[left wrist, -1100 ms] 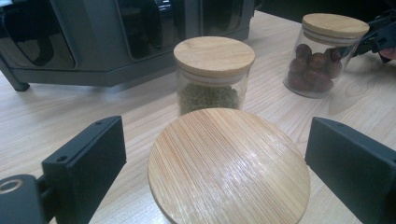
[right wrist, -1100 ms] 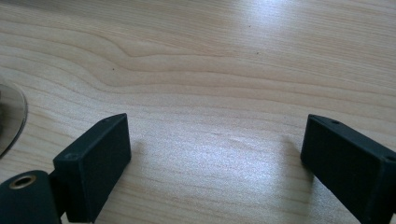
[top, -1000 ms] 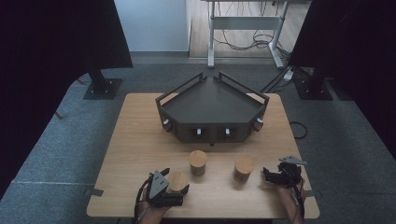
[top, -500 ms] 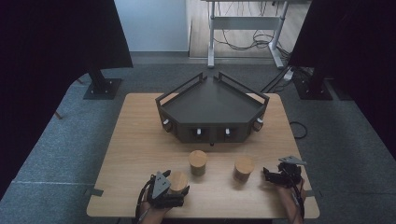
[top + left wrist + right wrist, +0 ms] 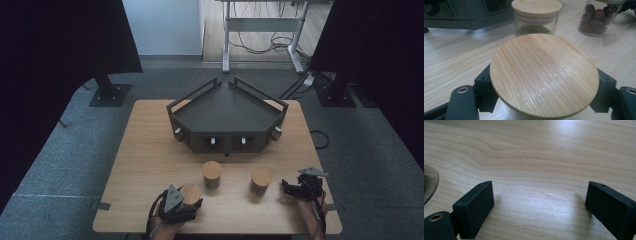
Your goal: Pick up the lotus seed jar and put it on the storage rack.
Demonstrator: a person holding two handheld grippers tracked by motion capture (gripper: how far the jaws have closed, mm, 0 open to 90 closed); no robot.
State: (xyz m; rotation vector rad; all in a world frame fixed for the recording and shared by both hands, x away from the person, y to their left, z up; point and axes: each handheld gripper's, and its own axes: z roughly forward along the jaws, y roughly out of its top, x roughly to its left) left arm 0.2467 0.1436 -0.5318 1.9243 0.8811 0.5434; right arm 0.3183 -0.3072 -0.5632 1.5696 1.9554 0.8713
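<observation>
A glass jar with a round bamboo lid (image 5: 544, 75) stands at the table's near left (image 5: 190, 192). My left gripper (image 5: 182, 202) (image 5: 543, 90) has just been closing, with this jar between its jaws. The black pads (image 5: 484, 87) now press on the glass below the lid, so it is shut on the jar. My right gripper (image 5: 290, 189) (image 5: 539, 205) rests at the near right, open over bare wood, with nothing between its fingers (image 5: 476, 205).
A lidded jar of green beans (image 5: 212, 172) (image 5: 536, 15) stands mid-table. A jar of dark red fruit (image 5: 261, 180) (image 5: 599, 17) is to its right, close to the right gripper. A dark angular tray (image 5: 227, 112) with knobs fills the far half of the table.
Both hands and all three jars keep their places. The closing of the left jaws is too small to make out in the high view.
</observation>
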